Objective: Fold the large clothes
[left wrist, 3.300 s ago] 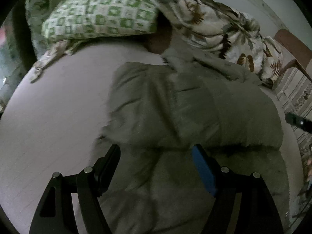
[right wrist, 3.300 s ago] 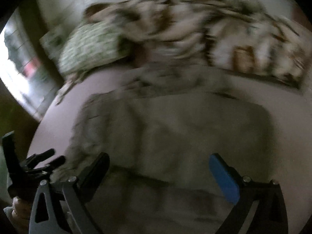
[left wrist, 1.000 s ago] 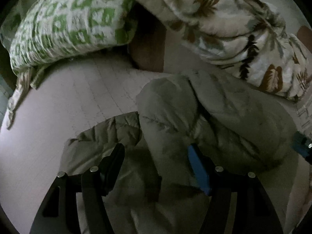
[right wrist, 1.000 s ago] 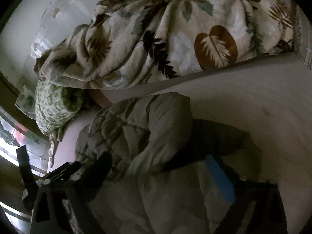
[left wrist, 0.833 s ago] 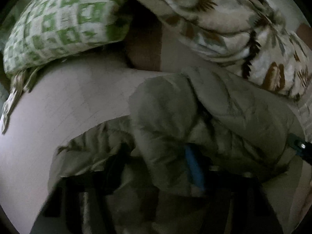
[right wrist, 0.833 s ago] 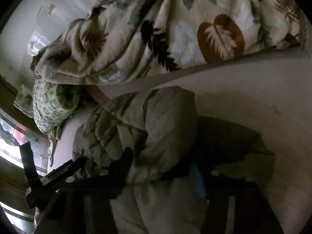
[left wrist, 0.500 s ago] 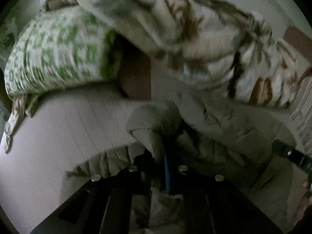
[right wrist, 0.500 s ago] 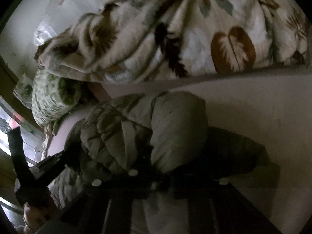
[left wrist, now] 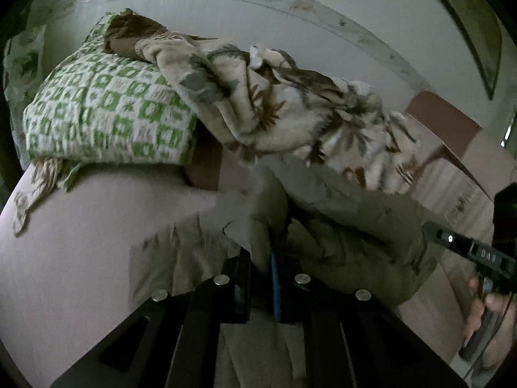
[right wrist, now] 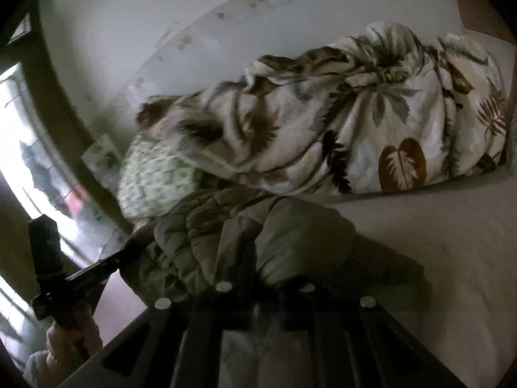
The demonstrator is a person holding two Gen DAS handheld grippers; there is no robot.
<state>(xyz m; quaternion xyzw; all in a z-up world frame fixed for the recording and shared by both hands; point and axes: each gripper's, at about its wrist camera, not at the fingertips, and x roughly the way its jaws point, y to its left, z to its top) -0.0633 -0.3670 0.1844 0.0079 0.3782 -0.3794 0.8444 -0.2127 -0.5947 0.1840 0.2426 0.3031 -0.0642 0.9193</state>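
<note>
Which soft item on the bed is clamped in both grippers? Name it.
The olive puffer jacket, not the green-checked pillow or leaf-print blanket behind it.

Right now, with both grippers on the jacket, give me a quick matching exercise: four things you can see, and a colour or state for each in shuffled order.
Things:
1. jacket
2. pillow
3. blanket
4. left gripper

Colour or state:
A. green and white checks
B. cream with brown and grey leaves
C. jaws shut on cloth
D. olive, quilted lining showing, bunched up

Pairs: 1-D, 2-A, 3-B, 4-C
</note>
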